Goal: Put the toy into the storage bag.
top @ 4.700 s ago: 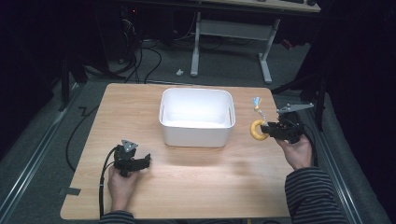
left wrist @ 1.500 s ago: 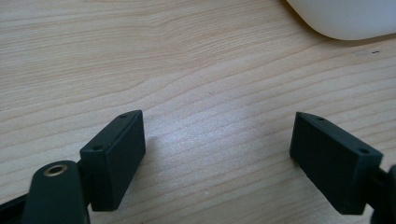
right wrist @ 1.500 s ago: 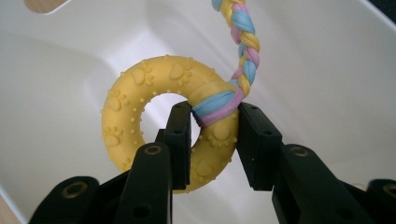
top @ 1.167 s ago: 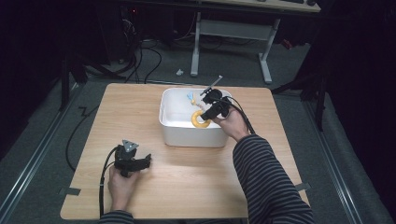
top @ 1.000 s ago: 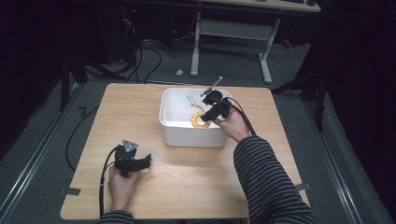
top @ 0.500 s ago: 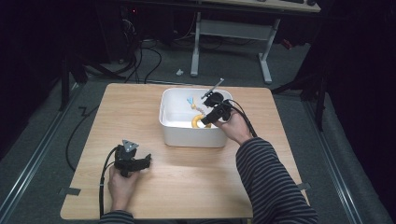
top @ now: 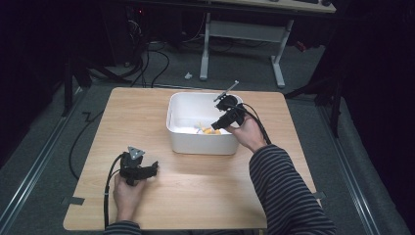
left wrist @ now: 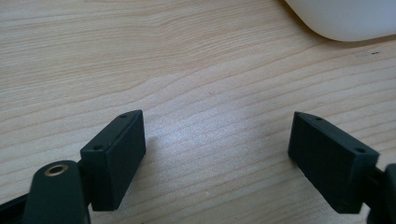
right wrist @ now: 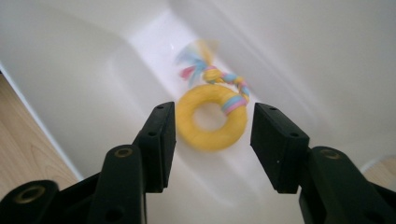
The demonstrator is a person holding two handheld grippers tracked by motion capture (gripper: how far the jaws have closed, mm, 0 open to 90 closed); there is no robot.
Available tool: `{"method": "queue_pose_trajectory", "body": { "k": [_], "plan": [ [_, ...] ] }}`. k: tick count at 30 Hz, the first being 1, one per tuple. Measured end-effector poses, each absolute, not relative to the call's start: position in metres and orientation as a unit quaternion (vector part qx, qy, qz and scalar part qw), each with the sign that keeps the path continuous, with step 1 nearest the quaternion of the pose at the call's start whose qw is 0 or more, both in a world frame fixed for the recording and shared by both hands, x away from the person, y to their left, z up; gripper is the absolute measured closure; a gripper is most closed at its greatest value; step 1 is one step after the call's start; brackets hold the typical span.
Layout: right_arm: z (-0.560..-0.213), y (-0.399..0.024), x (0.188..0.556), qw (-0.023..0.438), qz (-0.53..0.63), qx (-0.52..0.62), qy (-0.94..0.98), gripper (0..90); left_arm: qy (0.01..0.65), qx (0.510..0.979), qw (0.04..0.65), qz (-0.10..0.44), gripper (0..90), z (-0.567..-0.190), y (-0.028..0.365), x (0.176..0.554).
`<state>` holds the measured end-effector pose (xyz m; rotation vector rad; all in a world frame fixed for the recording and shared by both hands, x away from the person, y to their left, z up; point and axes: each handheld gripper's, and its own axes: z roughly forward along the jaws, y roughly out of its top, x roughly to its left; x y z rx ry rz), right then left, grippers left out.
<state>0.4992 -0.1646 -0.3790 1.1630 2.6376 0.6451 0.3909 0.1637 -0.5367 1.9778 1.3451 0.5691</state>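
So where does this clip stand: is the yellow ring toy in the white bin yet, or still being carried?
Done: the yellow ring toy lies inside the white bin, between the right hand-held gripper's open jaws, apparently released.

In hand: nothing. The left hand-held gripper is open too, low over bare table.

Left: probably only withdrawing the right one from the bin.

This looks like a lab or test room: a pale wooden worktop (top: pixel 195 196) stands alone on grey carpet (top: pixel 372 161), dark all around. Black cables (top: pixel 161 58) snake across the floor behind it, and a white-legged desk frame (top: pixel 244 34) sits at the back. Tape marks (top: pixel 72 200) flag the worktop's corners.
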Motion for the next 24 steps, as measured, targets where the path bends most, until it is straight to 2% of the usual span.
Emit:
{"method": "queue_pose_trajectory", "body": {
  "k": [5,9,24],
  "plan": [
    [-0.37,-0.178,0.486,0.123,0.259,0.39,0.875,46.8,0.515,0.758,0.335,0.218,19.3,-0.537,0.164,0.391],
    [-0.361,-0.195,0.476,0.13,0.281,0.394,0.865,44.4,0.515,0.758,0.335,0.218,19.3,-0.537,0.164,0.391],
    [-0.341,-0.249,0.446,0.153,0.305,0.421,0.841,44.3,0.515,0.758,0.334,0.219,19.3,-0.537,0.163,0.391]
  ]
}}
